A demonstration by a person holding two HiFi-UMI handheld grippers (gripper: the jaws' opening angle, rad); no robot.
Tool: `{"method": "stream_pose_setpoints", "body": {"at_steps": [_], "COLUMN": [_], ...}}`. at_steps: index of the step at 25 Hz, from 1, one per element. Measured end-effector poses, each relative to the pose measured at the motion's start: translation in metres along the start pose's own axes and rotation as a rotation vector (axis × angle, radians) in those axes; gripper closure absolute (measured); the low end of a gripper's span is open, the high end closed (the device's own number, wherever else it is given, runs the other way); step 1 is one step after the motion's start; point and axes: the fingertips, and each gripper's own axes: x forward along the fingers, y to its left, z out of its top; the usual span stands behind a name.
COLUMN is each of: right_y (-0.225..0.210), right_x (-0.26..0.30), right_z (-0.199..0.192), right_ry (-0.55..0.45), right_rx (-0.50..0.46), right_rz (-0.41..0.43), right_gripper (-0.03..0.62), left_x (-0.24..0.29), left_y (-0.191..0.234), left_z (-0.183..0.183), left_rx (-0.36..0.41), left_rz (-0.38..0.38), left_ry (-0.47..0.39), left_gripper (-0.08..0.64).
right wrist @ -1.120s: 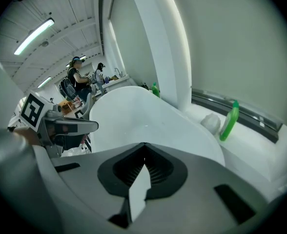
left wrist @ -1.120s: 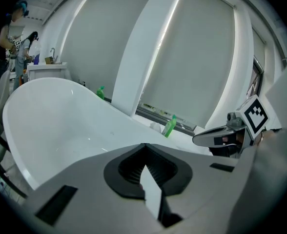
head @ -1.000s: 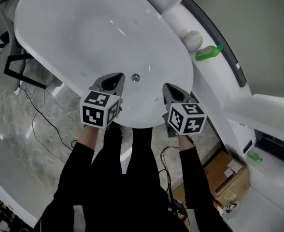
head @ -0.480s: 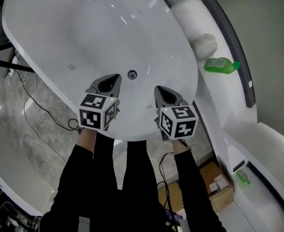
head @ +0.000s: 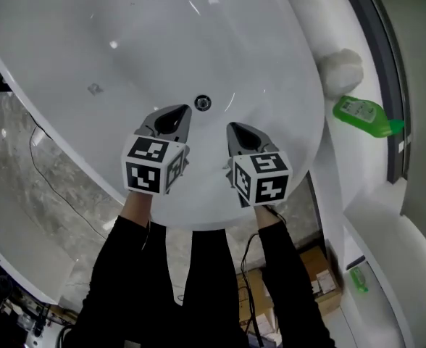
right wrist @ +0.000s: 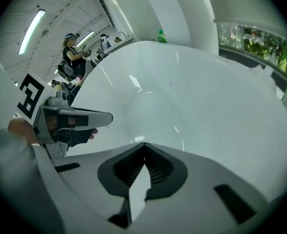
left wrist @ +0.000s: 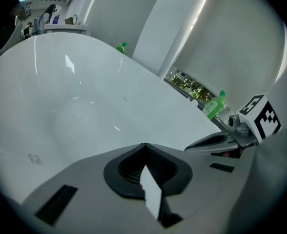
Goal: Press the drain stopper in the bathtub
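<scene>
Two shut grippers over one white tub with one drain stopper.

The left gripper (head: 178,114) and right gripper (head: 236,130) each have their jaws pressed together and hold nothing. The drain stopper (head: 203,103) sits on the floor of the bathtub (head: 126,49), near the left gripper's tip. Smooth white tub spreads wide past it, and the near rim lies under both hands. Two green bottles (head: 365,114) (head: 358,279) lie off to the right. Only the head view shows the stopper. Only the right gripper view shows a person (right wrist: 72,52) far away.
</scene>
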Motion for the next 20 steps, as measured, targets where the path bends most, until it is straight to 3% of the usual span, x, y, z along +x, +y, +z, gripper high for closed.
{"method": "stream_pose_setpoints", "body": {"at_steps": [7, 20], "right_y": [-0.011, -0.05], "right_x": [0.056, 0.132], "right_z": [-0.024, -0.064], "right_ry": [0.058, 0.158], "right_rx": [0.034, 0.001], "right_rz": [0.022, 0.019], "right_gripper": [0.589, 0.589], "left_x": [0.055, 0.124], "left_y": [0.013, 0.052], "left_z": [-0.034, -0.107], "left_rx": [0.001, -0.075], "left_rz": [0.003, 0.04], "left_ry": [0.049, 0.151], "left_gripper": [0.555, 0.555]}}
